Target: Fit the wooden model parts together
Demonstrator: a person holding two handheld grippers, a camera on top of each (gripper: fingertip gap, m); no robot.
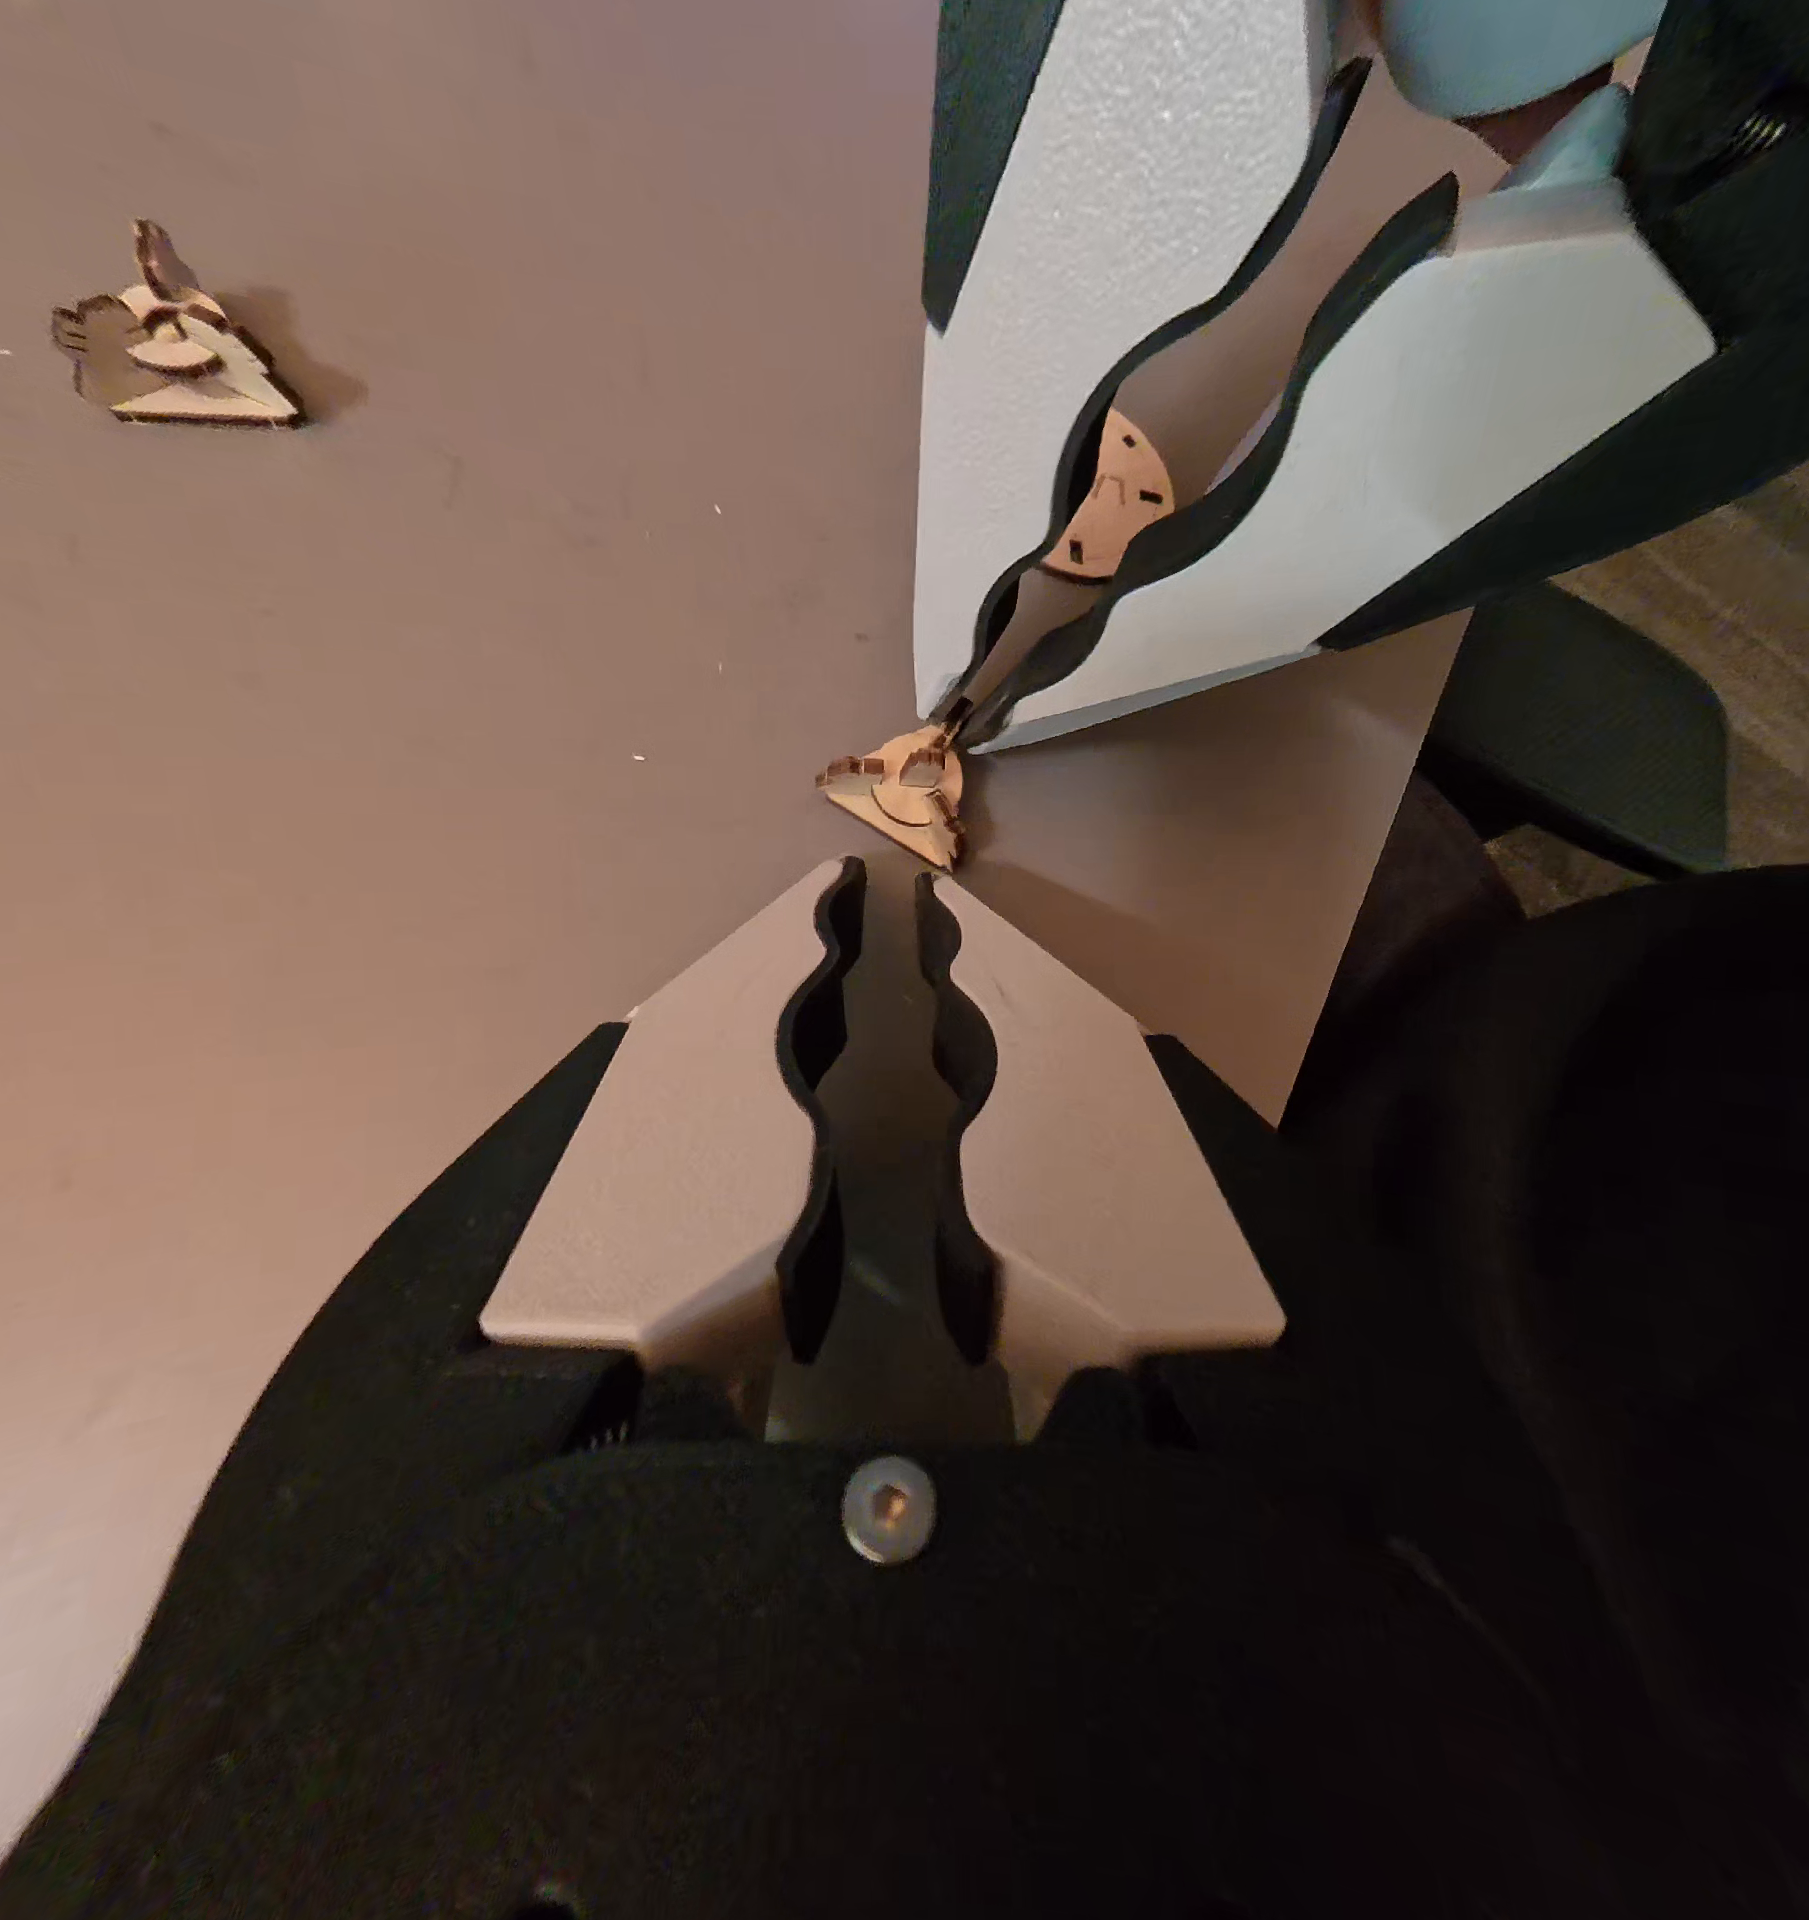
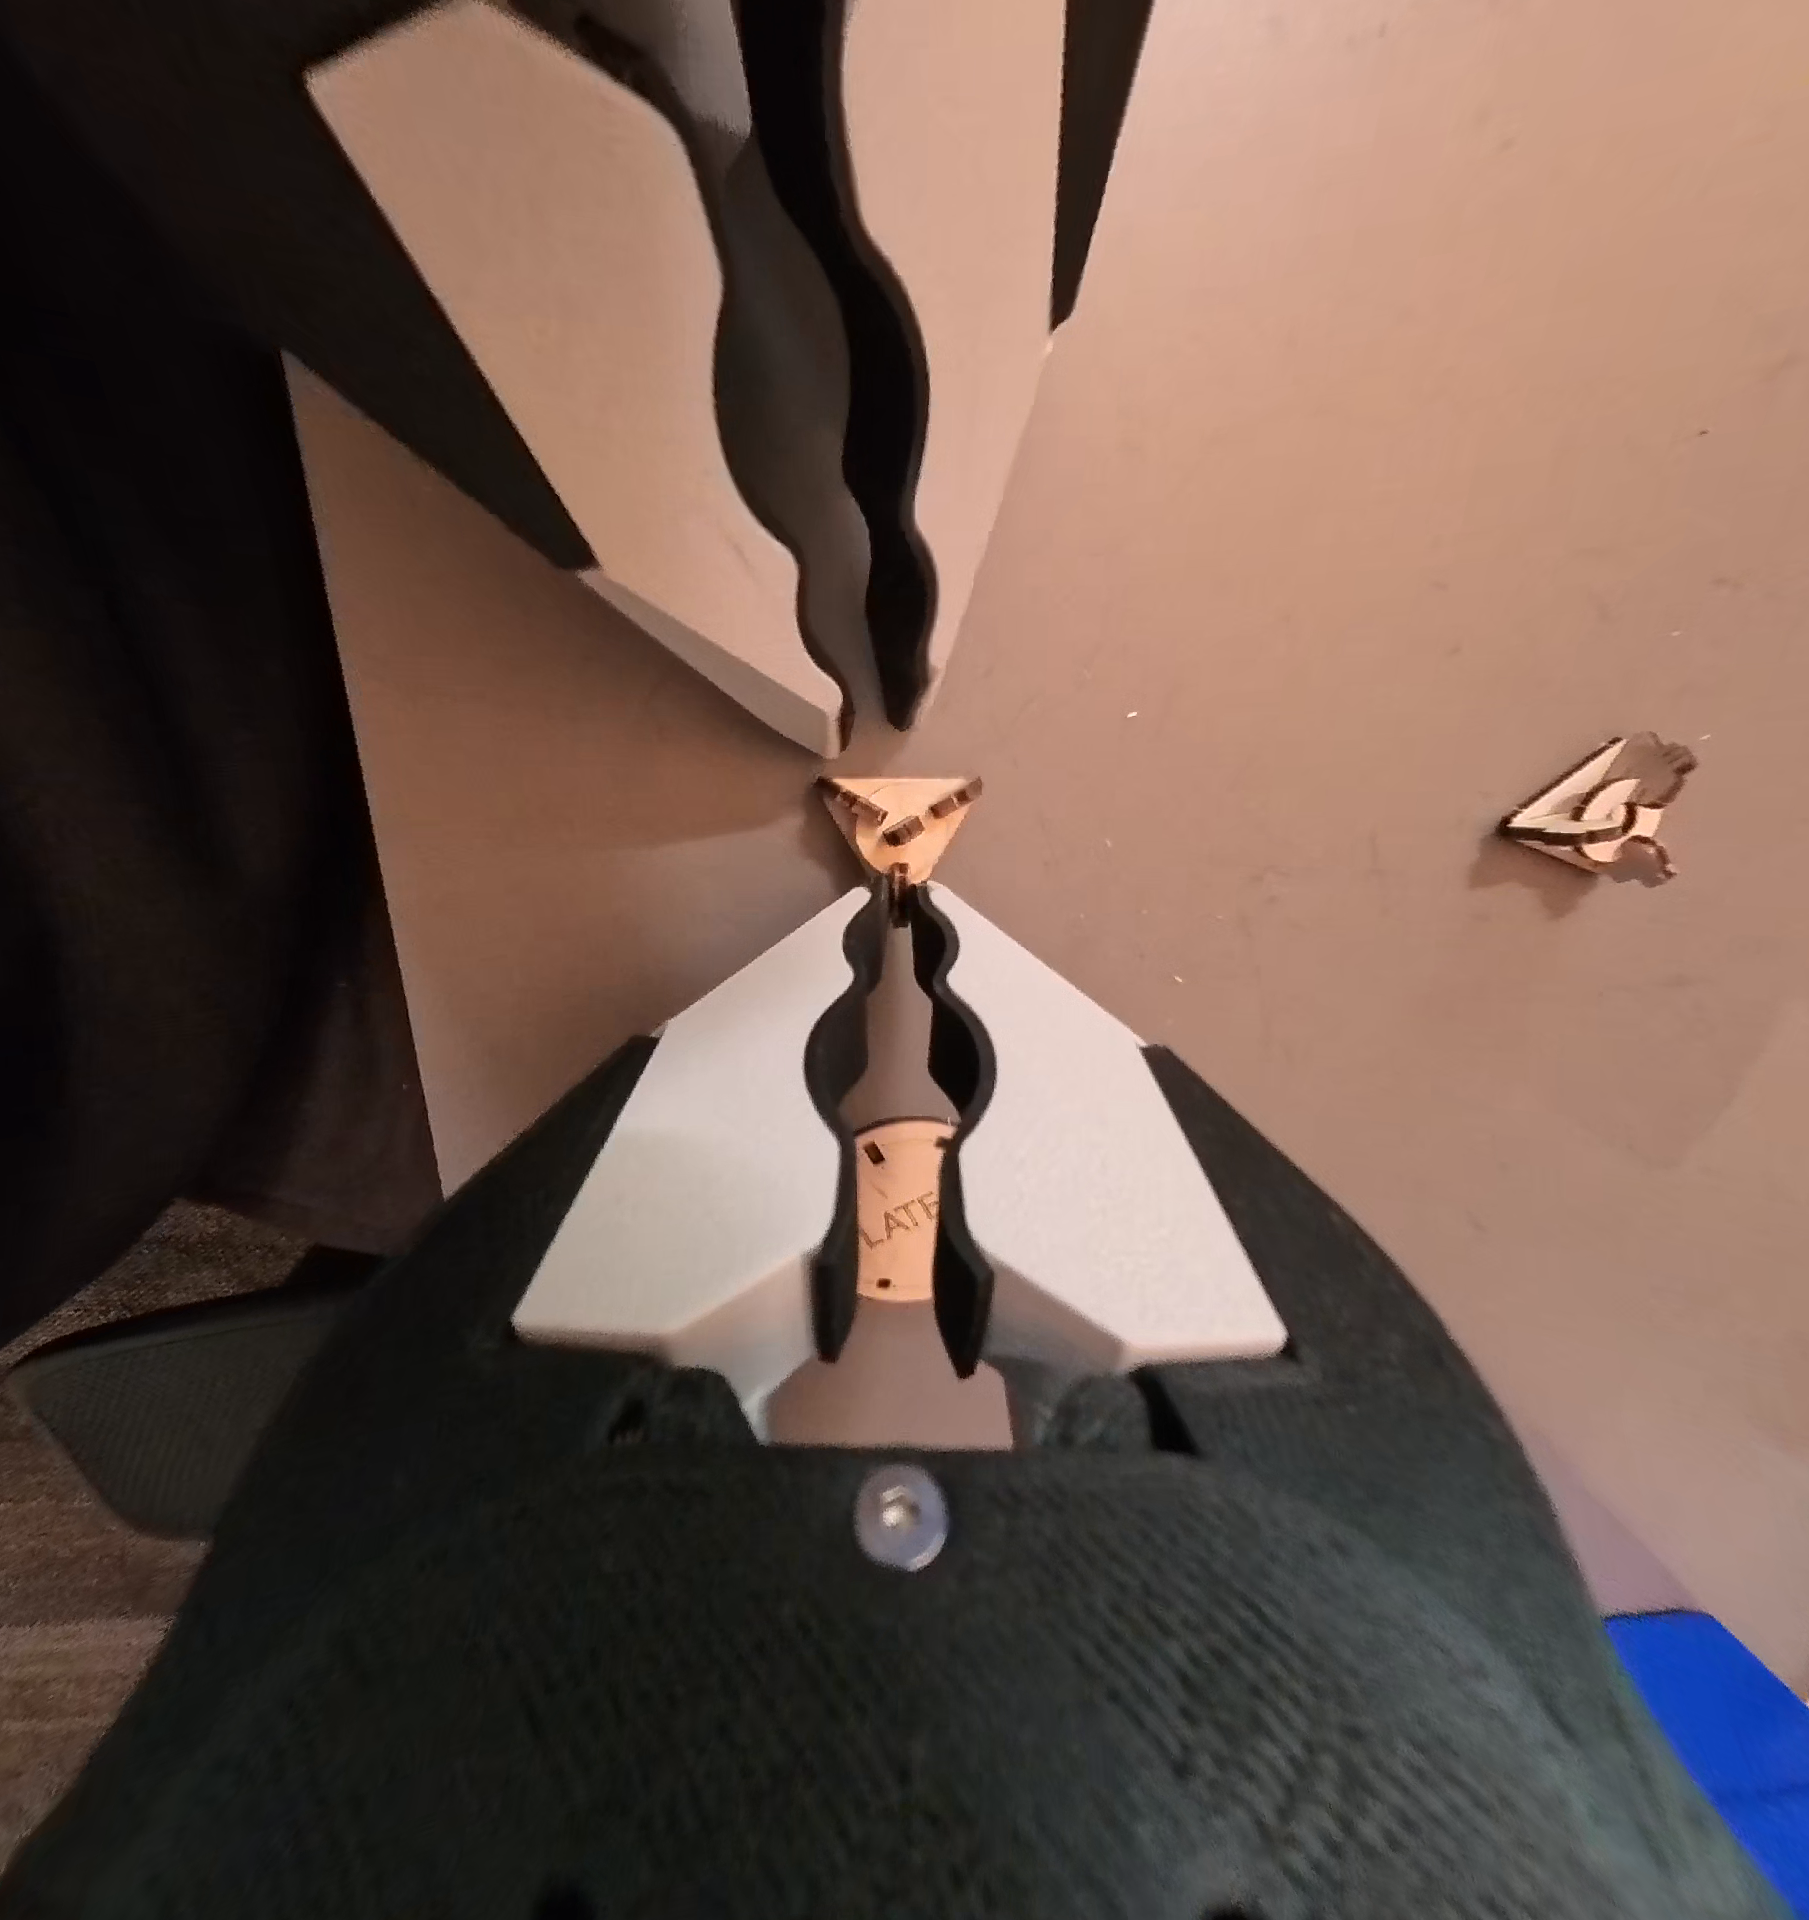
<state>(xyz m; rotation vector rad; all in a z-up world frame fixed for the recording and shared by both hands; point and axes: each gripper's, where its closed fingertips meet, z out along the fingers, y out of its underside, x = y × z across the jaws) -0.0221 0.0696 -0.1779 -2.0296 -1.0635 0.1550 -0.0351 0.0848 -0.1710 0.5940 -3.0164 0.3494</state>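
The wooden triangle (image 2: 895, 826) lies flat on the tabletop (image 1: 360, 727) between the two tools, small tabs standing up from its face; the right tool (image 2: 895, 902) meets it at the corner nearest that tool, at 12 o'clock from its tips in its own view; its jaws are narrowed to a sliver on a thin upright tab at that corner, the black pads (image 2: 864, 940) pressed on either side. The left tool (image 1: 889, 878) sits just short of the opposite side of the triangle (image 1: 905, 800), which lies at about 12 to 1 o'clock from its tips; its jaws stand narrow with bare tabletop between them, gripping nothing. The right tool is thus the one in contact; the left is near but apart.

A round wooden disc (image 2: 898, 1210) lies under the right tool, seen only through the gap behind its pads, most of it covered. A second wooden assembly (image 1: 178, 338) rests well apart at 10 o'clock in the left view. The held tab is tiny and partly masked by the pads; its shape cannot be made out. A dark chair (image 1: 1586, 727) shows past the tabletop's edge.
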